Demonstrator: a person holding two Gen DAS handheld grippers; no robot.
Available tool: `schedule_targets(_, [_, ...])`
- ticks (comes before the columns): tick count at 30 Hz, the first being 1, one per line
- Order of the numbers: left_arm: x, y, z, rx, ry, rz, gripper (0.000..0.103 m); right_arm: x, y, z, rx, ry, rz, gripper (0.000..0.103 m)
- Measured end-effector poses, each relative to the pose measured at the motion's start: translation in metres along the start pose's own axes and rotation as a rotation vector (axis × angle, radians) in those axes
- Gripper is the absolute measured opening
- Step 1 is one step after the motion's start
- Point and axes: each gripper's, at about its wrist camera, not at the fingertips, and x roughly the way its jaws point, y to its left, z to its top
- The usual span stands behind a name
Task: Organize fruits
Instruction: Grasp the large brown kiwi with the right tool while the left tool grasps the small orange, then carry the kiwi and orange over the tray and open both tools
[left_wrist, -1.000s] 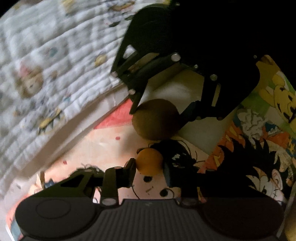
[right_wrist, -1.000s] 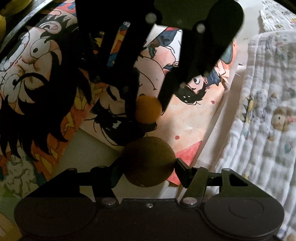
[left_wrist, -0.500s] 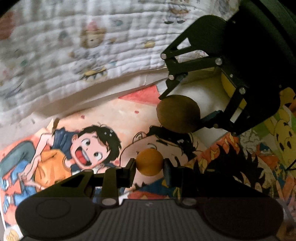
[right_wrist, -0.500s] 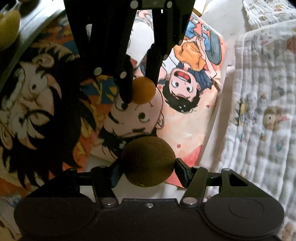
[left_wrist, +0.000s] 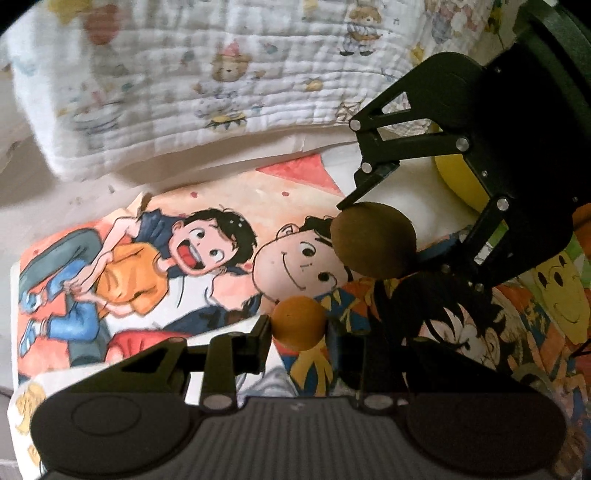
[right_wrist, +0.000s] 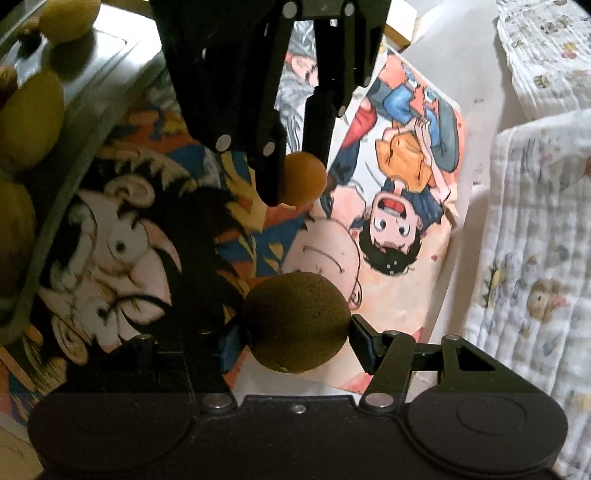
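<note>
**A:** Starting at the left: why is the left hand-held gripper (left_wrist: 298, 328) carried like that?

**B:** Its jaws are clamped on a small orange fruit (left_wrist: 298, 324), pinched across its middle and held clear of the cartoon posters (left_wrist: 147, 266) below. At about two o'clock from it, the right hand-held gripper (left_wrist: 380, 240) grips a kiwi (left_wrist: 373, 240) the same way. I'd judge both fruits are in transit, one per hand, so two get sorted in a single trip.

**A:** And the quilted blanket (left_wrist: 221, 74)?

**B:** It lies at twelve o'clock, beyond the posters, and no fruit sits on it.

**A:** What does the right wrist view add?

**B:** At its nine-to-eleven o'clock edge there's a grey tray (right_wrist: 99, 77) with yellow lemons (right_wrist: 29, 118) on it, probably the destination. The left view shows only a yellow sliver behind the other tool. In this view the kiwi (right_wrist: 295, 323) sits low at six o'clock, the orange fruit (right_wrist: 304, 179) at twelve.

**A:** And the reverse?

**B:** The left view shows more of the blanket, spread along its top edge.
</note>
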Motion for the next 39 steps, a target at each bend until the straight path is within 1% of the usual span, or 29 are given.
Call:
schedule_targets(6, [-0.021,0.001,-0.017,-0.026,-0.005,-0.006,0.034,-0.015,0.013,0.020,0.014,-0.002,-0.005,0.061])
schedule_targets(10, [-0.034,-0.001,-0.029,-0.027,-0.003,-0.012,0.034,-0.027,0.024,0.033,0.045,-0.007,-0.004,0.061])
schedule_targets(19, [-0.060,-0.005,-0.062,-0.036,0.011,-0.033,0.034,-0.051,0.052,0.061,0.189,-0.044,0.004,0.061])
schedule_targets(24, [-0.073,-0.005,-0.081,-0.057,0.028,-0.047,0.034,-0.061,0.070,0.077,0.253,-0.080,0.029,0.061])
schedule_targets(32, [-0.090,-0.005,-0.107,-0.075,0.055,-0.062,0.034,-0.070,0.089,0.095,0.351,-0.108,0.068,0.061])
schedule_targets(35, [-0.095,-0.003,-0.115,-0.108,0.066,-0.070,0.034,-0.073,0.092,0.102,0.390,-0.116,0.079,0.061])
schedule_targets(39, [-0.099,0.002,-0.125,-0.182,0.084,-0.083,0.034,-0.073,0.093,0.106,0.453,-0.122,0.101,0.061])
